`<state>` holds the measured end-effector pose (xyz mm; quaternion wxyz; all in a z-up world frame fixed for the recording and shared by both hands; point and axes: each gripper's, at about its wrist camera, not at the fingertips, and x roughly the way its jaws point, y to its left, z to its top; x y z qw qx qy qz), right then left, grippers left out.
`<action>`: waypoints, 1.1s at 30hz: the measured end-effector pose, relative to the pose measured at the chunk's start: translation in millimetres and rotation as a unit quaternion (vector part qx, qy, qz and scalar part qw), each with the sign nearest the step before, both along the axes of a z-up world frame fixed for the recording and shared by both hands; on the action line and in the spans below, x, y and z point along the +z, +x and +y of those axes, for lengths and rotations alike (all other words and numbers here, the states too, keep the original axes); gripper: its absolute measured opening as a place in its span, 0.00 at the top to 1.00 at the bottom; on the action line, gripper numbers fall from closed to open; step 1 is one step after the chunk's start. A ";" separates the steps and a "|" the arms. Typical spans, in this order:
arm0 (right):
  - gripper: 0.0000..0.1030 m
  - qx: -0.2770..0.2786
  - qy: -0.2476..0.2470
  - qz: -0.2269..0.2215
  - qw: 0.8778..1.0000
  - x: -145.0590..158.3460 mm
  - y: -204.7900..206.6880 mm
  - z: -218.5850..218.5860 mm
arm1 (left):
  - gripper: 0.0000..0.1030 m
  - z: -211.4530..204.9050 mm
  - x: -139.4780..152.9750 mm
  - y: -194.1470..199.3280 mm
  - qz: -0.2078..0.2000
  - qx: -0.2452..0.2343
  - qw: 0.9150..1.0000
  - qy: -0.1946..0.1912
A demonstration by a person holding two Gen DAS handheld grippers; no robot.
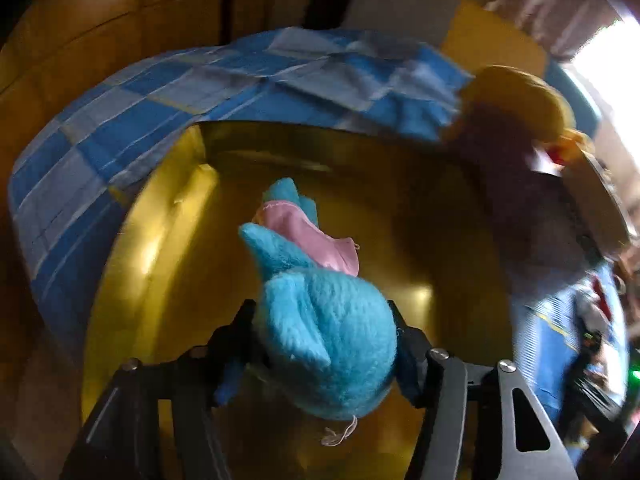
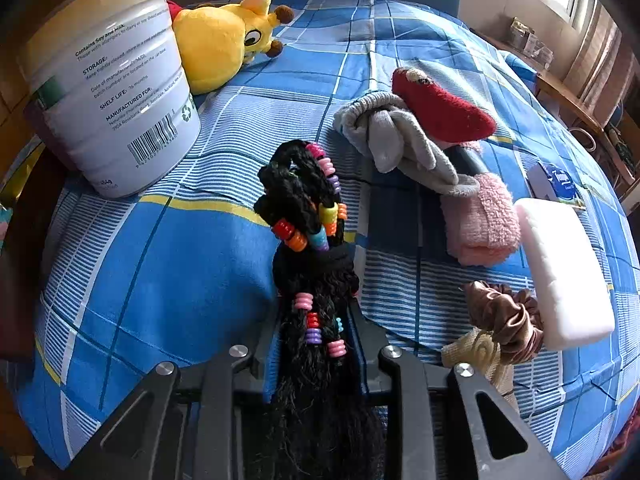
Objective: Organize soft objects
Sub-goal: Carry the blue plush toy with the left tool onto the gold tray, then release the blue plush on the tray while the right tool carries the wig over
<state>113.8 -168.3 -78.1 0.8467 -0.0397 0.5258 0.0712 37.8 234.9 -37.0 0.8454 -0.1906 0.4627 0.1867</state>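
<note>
1. Printed on the white tin by the right wrist view: "Contains Soy and Milk", "STORAGE:", "SHELF LIFE: 36 months", "MANUFACTURED FOR:", plus a barcode and recycling mark; blue packet lettering too small to read.
2. Right view only: right tongs clenched on a black beaded braid over the blue checked cloth; also yellow plush, grey and red socks, pink towel, white sponge, brown scrunchie.
3. Left view only: shiny gold container, blurred, with the blue plush toy with pink lining above its inside, between the left tongs; pads at its sides, grip apparently loosening, contact unclear.
</note>
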 end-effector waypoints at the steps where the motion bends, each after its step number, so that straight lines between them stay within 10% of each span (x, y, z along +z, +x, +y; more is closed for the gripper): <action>1: 0.73 0.000 0.001 0.000 1.000 2.2 0.8 -2.8 | 0.38 5.0 -3.3 -0.9 0.004 0.006 1.000 0.007; 11: 0.76 -0.033 0.020 -0.003 0.999 4.7 9.1 -10.2 | 0.16 4.7 15.6 -27.4 -0.030 0.014 0.997 0.075; 33: 0.78 -0.023 0.084 -0.127 0.988 110.3 40.0 27.8 | 0.15 -35.1 49.1 -50.3 -0.081 -0.052 0.993 0.074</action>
